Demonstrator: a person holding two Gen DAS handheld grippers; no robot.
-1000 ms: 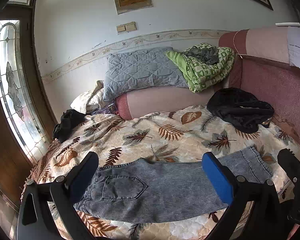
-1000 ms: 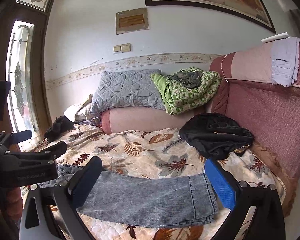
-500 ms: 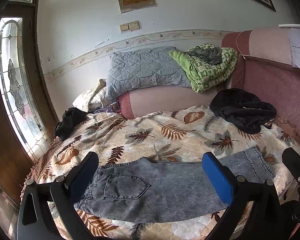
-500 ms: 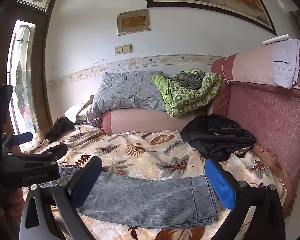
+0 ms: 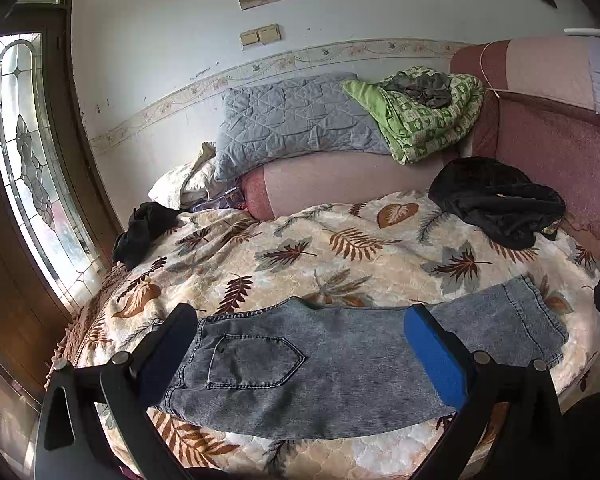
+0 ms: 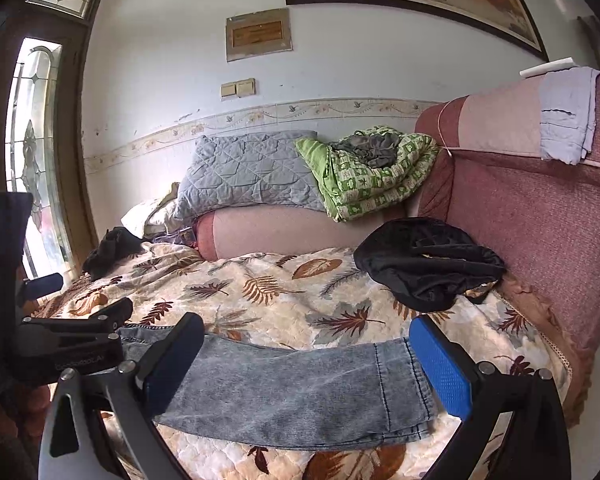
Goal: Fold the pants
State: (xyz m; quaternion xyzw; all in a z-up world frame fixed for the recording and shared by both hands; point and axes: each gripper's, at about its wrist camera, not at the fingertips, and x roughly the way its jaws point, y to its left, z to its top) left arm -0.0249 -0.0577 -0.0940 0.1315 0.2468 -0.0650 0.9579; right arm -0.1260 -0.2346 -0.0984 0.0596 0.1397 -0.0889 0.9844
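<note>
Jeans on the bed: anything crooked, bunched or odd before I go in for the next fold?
Nothing stands out. The jeans lie flat along the front edge of the leaf-print bedspread, legs stacked, hems roughly aligned. Both grippers, left and right, are open above them. The black garment lies apart.

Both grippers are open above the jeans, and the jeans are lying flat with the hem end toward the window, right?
Not quite. The jeans lie flat and both the left gripper and right gripper are open, but the hem end points toward the pink sofa back; the waist end is nearer the window. The left wrist view shows it.
</note>
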